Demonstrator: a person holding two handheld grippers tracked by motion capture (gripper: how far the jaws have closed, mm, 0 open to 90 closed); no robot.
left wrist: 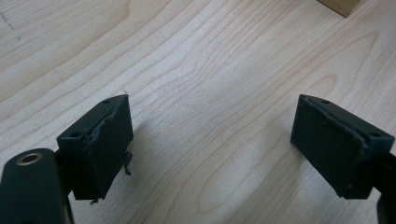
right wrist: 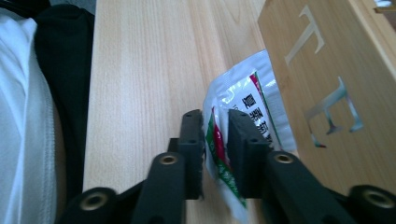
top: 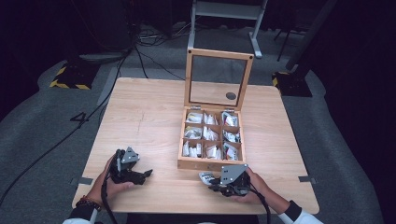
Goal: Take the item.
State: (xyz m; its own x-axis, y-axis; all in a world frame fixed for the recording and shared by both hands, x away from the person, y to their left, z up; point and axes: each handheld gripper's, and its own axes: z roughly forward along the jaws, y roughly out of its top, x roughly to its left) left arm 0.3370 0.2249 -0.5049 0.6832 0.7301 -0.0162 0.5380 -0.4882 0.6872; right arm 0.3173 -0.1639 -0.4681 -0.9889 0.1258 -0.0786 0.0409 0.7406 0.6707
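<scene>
High view: a wooden tea box (top: pixel 211 162) sits on the worktop (top: pixel 149 116) with its glass-paned lid (top: pixel 218 79) standing open. Its nine compartments each hold white sachets. The right gripper (top: pixel 212 181) lies just in front of the box's front wall with a tea sachet (top: pixel 205 177) at its tip. The left gripper (top: pixel 142 174) rests well apart to the left, over bare wood.

Left gripper view: the jaws stand spread wide with nothing between them. A corner of the tea box (left wrist: pixel 340 5) shows at the top right.

Right gripper view: the foil sachet (right wrist: pixel 243 107), printed in green and red, stands on edge between the jaws, right beside the lettered box front (right wrist: pixel 327 74). The gap looks slightly wider than the packet, so I judge the grip loose rather than pinching.

To do this step well, let go only once the sachet rests flat on the worktop, then back straight out so the pads do not drag it against the box.
</scene>
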